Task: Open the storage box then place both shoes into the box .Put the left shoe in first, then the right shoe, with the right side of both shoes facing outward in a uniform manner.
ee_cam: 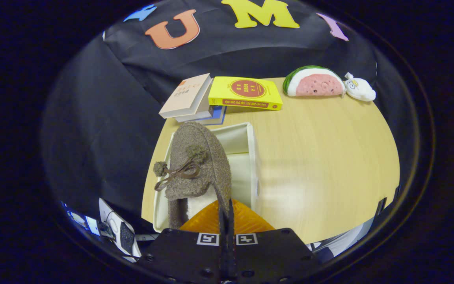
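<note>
A brown fuzzy shoe (197,157) with pom-poms and a brown bow hangs toe-away over the open white storage box (246,157). My gripper (226,209) is shut on the shoe, its two fingers pinching the rim of the heel opening. The shoe tilts to the left, above the left half of the box. The box's pale inner walls show to the right of the shoe. Most of the box's floor is hidden by the shoe, so I cannot tell whether another shoe lies inside.
Beyond the box a beige book (187,96) leans on a stack, with a yellow book (244,92) beside it. A watermelon plush (313,82) and a small white plush (359,88) sit at the far right. The wooden table (321,157) extends right of the box.
</note>
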Available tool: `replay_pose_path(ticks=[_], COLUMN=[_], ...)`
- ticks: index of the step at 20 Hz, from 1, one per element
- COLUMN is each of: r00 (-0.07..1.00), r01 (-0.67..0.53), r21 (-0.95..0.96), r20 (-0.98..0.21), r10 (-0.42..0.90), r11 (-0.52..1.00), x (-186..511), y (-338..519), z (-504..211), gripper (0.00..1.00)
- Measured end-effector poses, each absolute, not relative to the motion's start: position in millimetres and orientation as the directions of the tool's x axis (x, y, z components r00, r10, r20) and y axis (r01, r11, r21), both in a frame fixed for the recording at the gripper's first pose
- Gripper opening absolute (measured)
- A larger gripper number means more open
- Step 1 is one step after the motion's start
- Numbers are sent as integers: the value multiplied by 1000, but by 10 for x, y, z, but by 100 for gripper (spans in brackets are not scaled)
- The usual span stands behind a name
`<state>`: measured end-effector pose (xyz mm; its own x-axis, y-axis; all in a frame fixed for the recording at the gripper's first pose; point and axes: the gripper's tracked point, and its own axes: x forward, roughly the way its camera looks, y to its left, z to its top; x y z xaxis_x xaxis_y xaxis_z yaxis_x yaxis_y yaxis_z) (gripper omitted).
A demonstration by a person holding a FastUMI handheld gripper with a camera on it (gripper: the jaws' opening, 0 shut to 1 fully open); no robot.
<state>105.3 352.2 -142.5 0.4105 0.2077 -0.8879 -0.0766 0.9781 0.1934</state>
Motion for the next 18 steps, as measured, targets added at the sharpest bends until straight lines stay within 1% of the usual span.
replay_pose_path(ticks=[6,10,12,13,14,17,18], r00=[467,509,545,562,581,657,683], r01=[7,47,56,52,50,38,30], r21=[67,22,25,23,20,-4,-7], r20=[-882,-861,-838,-827,-813,-754,-730], r10=[56,-5,-10,-10,-13,-28,-25], r11=[998,999,998,998,999,999,1000], x=[1105,1042,1036,1020,1008,965,952], y=[3463,3447,3496,3511,3514,3446,3409], z=[-1762,-1845,-1791,-1748,-1683,-1438,-1355], gripper=[1,1,7,7,14,15,20])
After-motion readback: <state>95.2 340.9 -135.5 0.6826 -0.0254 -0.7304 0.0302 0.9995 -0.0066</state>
